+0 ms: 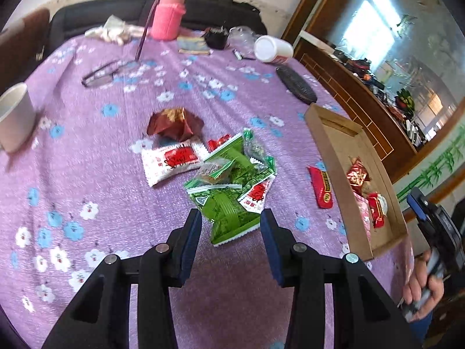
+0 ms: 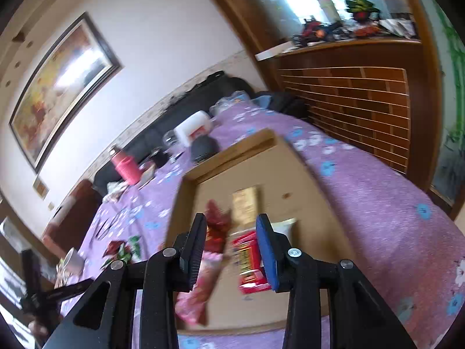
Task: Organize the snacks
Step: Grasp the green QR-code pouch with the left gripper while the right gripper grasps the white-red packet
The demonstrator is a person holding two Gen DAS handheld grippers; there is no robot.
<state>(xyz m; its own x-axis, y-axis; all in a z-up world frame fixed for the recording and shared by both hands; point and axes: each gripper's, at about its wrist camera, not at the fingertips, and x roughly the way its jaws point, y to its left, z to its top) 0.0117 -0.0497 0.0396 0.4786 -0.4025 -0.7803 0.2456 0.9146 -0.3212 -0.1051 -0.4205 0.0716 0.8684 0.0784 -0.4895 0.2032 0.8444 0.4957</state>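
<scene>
The shallow brown cardboard tray [image 1: 328,151] sat at one edge of the table, on the purple cloth printed with blue and white flowers [image 1: 87,160], and serves as the landmark here. Inside the tray lay a few wrapped snacks: a crinkled red-and-gold foil packet [image 1: 357,174], a pink packet [image 2: 200,288] and a flat red packet with yellow print [image 2: 247,257].

The left gripper [image 1: 231,226] stood on the open-cloth side of the tray, its jaws parted with nothing pressed between them, above the near end of a loose heap of green plastic snack packets [image 1: 229,203]. On the heap's side away from the tray lay a white packet with a red label [image 1: 171,161] and, beyond that, a dark red crumpled foil wrapper [image 1: 174,125]. A long red bar-shaped packet [image 1: 322,187] lay on the cloth just beside the tray's outer wall.

The right gripper [image 2: 231,242] hung over the tray's interior, jaws apart and gripping nothing, with the tray's snacks showing between them in that view. Its picture was blurred.

Well beyond the tray's far end stood a pink insulated bottle [image 1: 168,14], with a white tub on its side [image 1: 271,49] nearer the tray.
</scene>
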